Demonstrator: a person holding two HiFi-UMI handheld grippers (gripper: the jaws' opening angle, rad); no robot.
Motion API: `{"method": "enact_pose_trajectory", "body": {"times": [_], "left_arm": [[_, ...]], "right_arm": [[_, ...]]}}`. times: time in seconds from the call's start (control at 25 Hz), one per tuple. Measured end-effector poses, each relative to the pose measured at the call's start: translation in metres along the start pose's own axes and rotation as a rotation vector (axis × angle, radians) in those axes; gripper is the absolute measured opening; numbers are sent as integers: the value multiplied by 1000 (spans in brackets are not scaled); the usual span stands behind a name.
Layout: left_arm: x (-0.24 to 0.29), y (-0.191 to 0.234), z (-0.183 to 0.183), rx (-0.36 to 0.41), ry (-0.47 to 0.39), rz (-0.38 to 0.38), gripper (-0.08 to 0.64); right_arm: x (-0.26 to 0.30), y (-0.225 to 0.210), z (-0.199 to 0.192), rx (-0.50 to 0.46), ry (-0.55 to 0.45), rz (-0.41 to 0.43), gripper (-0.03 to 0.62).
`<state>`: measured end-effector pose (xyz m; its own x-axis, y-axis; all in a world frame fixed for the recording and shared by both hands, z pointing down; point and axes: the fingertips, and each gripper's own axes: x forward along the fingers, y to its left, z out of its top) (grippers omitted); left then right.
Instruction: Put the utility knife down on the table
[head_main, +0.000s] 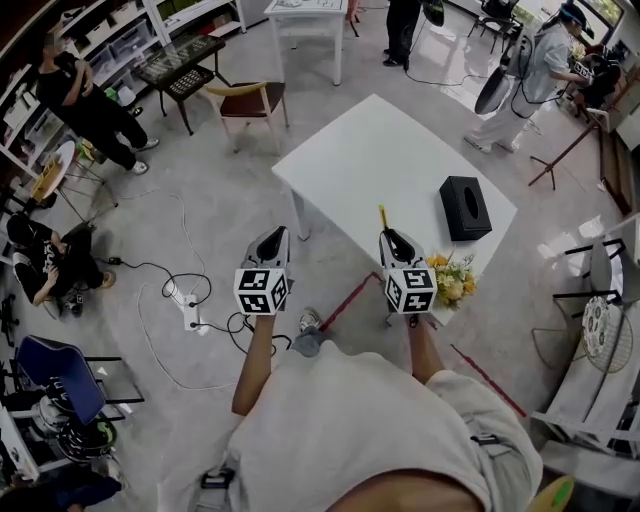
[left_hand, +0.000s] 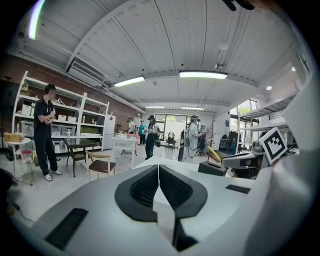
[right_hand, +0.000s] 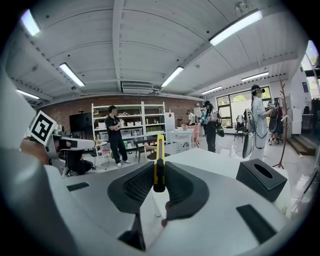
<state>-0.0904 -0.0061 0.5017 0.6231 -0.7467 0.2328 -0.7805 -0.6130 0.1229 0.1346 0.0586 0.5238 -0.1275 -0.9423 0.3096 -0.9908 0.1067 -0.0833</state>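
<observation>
My right gripper is shut on a yellow utility knife, whose tip sticks forward over the near edge of the white table. In the right gripper view the knife stands on edge, pinched between the dark pads, with the gripper above the tabletop. My left gripper hangs over the floor just left of the table. Its jaws are shut together with nothing between them. From the left gripper view the right gripper and the knife show at the right.
A black tissue box lies on the table's right part, and a bunch of flowers is at its near corner. A wooden chair stands beyond the table. Cables and a power strip lie on the floor at left. Several people stand around.
</observation>
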Motion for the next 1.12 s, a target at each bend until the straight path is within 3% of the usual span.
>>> {"method": "enact_pose_trajectory", "body": {"times": [0.56,0.8,1.12], "left_arm": [[85,76,37,0,-22,-90,23],[106,92,48,21,-29,-126,23],[116,98,37,8,1,-142,23]], "right_arm": [[90,2,39,1,-11,-89,81],[110,4,51,13,-36,-114,83],[123,4,50,17,-25,-122,81]]}}
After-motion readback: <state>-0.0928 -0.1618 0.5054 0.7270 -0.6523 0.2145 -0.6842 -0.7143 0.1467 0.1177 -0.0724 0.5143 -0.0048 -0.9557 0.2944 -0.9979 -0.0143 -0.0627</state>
